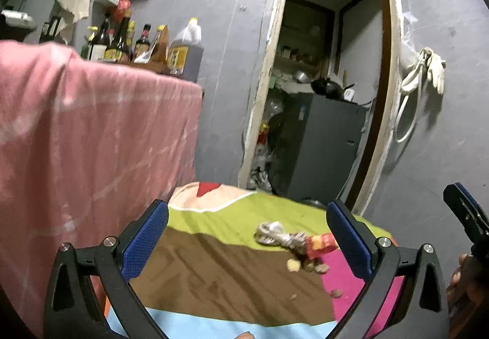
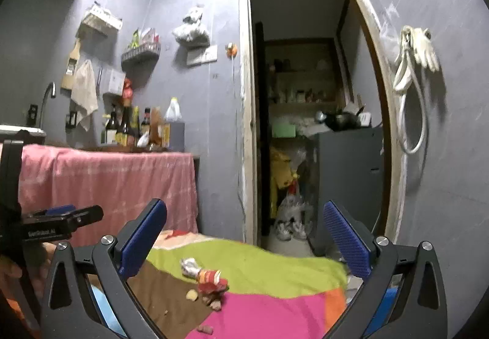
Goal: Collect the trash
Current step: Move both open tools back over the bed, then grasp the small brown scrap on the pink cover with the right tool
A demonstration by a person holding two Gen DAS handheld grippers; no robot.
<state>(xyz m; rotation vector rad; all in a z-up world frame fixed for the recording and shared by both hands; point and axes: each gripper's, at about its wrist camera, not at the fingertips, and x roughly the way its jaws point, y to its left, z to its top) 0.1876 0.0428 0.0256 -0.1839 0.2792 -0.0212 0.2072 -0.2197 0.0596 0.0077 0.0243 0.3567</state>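
- Left tongs and right tongs: both spread, empty.
- Crumpled wrappers and crumbs lie ahead on the colourful cloth.
- Pink-draped counter left; open doorway beyond.

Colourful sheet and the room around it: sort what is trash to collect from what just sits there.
To collect: crumpled wrapper, red packet, food scraps, all on the colourful sheet.

Just there: sauce bottles, pink cloth, gloves on the wall, wall rack.
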